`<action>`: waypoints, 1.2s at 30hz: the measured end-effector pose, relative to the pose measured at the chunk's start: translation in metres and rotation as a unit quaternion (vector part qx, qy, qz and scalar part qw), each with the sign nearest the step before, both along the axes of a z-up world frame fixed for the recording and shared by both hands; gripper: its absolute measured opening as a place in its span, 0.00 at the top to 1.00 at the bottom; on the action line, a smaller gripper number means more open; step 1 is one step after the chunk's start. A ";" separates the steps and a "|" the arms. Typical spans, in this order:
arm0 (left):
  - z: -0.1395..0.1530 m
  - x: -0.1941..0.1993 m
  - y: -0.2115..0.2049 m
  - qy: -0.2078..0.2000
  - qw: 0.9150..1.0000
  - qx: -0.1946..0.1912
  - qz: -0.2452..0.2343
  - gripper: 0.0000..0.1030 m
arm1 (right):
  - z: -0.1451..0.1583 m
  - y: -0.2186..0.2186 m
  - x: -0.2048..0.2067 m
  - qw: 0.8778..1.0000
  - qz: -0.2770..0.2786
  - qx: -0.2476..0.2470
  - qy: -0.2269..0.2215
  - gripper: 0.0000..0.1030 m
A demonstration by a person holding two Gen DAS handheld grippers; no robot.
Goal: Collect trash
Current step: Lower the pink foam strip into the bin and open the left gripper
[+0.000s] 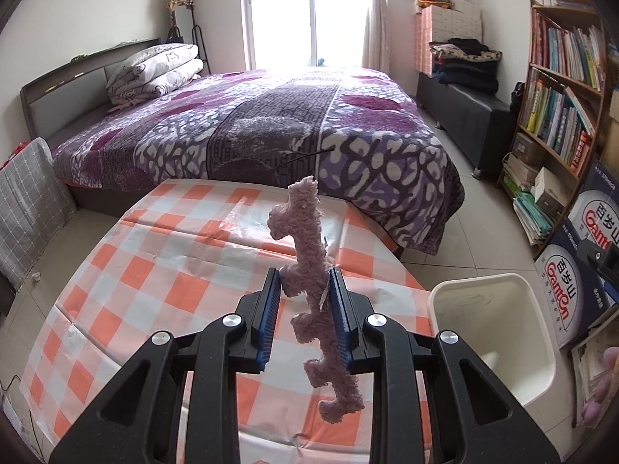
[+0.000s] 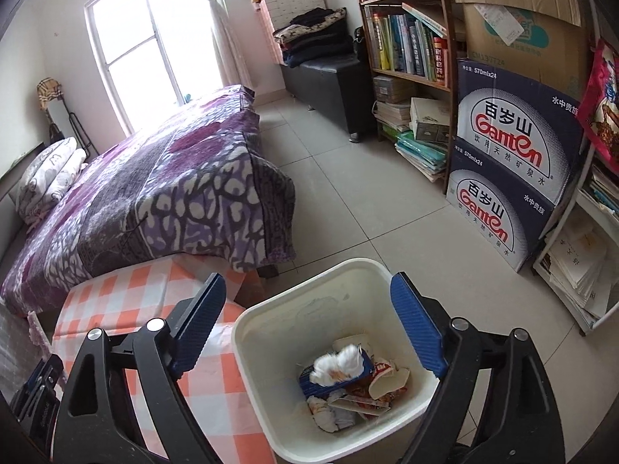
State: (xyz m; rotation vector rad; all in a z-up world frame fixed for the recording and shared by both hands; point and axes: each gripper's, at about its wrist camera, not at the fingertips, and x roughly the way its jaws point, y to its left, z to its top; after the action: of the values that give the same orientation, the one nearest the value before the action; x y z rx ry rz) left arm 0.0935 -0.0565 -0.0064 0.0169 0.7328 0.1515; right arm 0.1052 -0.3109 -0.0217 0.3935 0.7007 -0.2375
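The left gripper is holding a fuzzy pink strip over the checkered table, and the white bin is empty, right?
Not quite. The white bin already holds trash, as the right wrist view shows. The left gripper does hold the fuzzy pink strip over the checkered table.

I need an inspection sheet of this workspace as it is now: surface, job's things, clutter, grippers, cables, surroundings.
Surface: table with orange checked cloth, creased; nothing seen lying on it.
Job's things: pink fuzzy strip held above the cloth; white bin beside the table, holding wrappers and paper.
Clutter: nothing seen on the cloth.
Grippers: left gripper shut on the strip; right gripper open, empty, over the bin.
Cables: thin dark cord on the floor at left.
Surroundings: bed, bookshelf, water cartons.
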 end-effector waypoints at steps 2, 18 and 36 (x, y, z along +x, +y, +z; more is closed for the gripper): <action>-0.001 -0.001 -0.012 0.003 1.000 0.004 -0.013 0.74 | 0.001 -0.011 -0.004 1.000 -0.011 0.005 -0.005 0.15; -0.004 0.019 -0.130 0.065 0.986 -0.083 -0.127 0.73 | 0.019 -0.092 -0.033 0.991 -0.103 0.064 -0.051 0.07; -0.011 0.019 -0.135 0.124 0.960 -0.153 -0.199 0.39 | 0.031 -0.101 -0.055 0.984 -0.133 0.060 -0.102 0.07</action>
State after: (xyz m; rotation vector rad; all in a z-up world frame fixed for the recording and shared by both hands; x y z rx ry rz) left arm 0.1127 -0.1915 -0.0177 -0.1134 0.9819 -0.3572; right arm 0.0498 -0.4120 0.0098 0.6191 0.4596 -0.4025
